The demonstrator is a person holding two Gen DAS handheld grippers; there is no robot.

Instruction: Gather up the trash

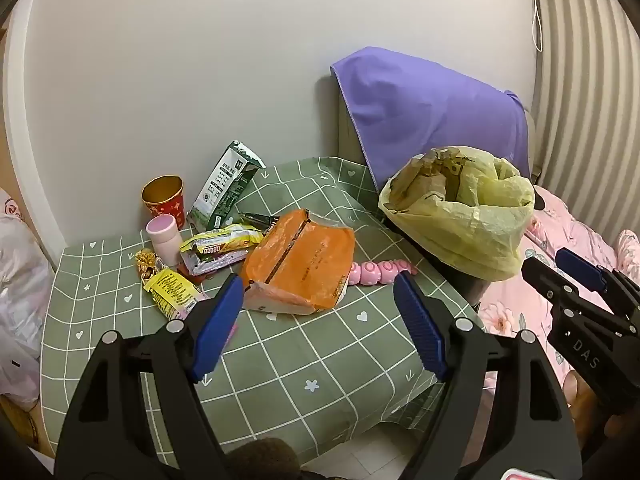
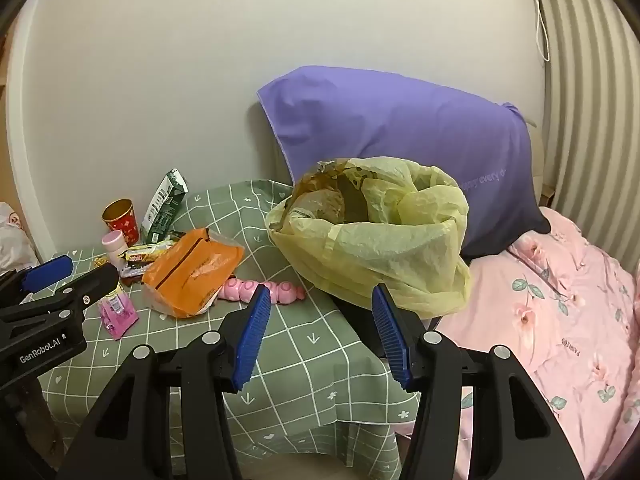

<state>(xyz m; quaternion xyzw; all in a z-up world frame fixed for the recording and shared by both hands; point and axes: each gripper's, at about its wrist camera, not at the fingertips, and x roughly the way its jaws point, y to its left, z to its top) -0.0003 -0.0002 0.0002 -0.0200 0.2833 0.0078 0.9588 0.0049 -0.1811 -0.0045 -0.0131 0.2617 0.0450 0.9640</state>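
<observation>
1. A green checked cloth covers the counter (image 1: 304, 360) in front of you.
2. The crinkled yellow bag (image 2: 380, 240) lines a bin at the counter's right edge.
3. The glossy orange wrapper (image 1: 300, 264) lies mid-counter, among smaller wrappers.
4. Your left gripper (image 1: 320, 300) and right gripper (image 2: 320, 312) angle downward, fingers spread, holding nothing.

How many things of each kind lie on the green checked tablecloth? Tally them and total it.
Red paper cup: 1
Green-and-white drink carton: 1
Pink cylindrical bottle: 1
Pink segmented toy: 1
Plastic wrappers: 5 (orange packet, yellow-green wrapper, yellow wrapper, gold wrapper, pink sachet)
Total: 9; the pile may hide more.
</observation>
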